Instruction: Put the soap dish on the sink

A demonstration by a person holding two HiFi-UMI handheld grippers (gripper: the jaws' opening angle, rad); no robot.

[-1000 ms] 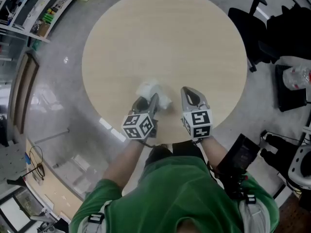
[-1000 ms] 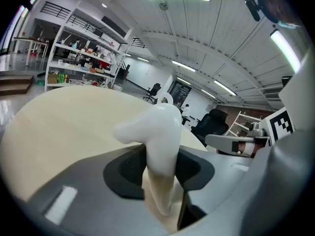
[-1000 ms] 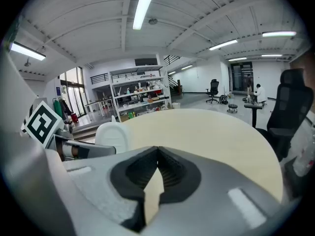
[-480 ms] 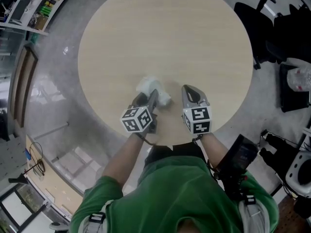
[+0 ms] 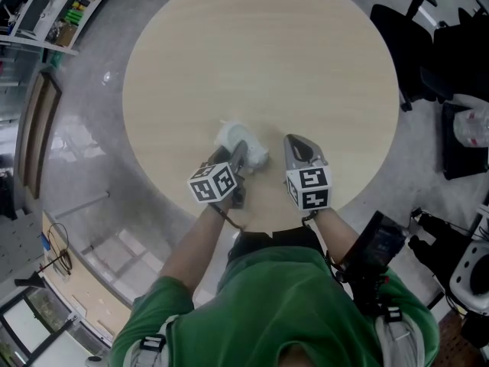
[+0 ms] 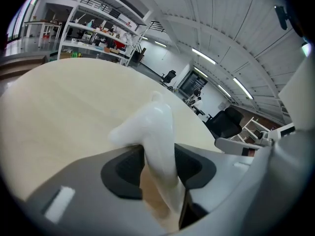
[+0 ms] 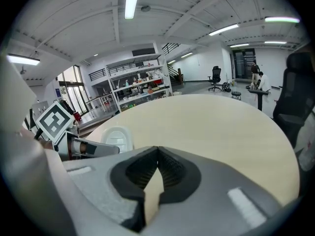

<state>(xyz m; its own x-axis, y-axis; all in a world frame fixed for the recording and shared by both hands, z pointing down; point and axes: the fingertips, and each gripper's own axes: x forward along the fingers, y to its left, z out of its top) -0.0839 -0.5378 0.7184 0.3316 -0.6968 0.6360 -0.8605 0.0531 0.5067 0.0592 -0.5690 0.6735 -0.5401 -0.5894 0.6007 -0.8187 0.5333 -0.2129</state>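
The soap dish (image 5: 241, 139), white and glossy, sits low over the round wooden table (image 5: 260, 44), at about 7 o'clock from the table's middle and near the edge closest to the person. Whether its underside touches the wood cannot be told. The left gripper (image 5: 236, 156) reaches it from 6 o'clock, pointing forward and down. In the left gripper view the dish's near rim stands upright between the two dark pads, which press it from both sides, so the claw is clamped on the dish. The right gripper (image 5: 299, 145) hangs at 3 o'clock of the dish, near it but apart, also angled down toward the table. In the right gripper view its jaws are together at the tips with nothing between them, and the dish shows off at 9 o'clock. A black office chair (image 5: 416, 48) stands on the grey floor at 2 o'clock of the table.
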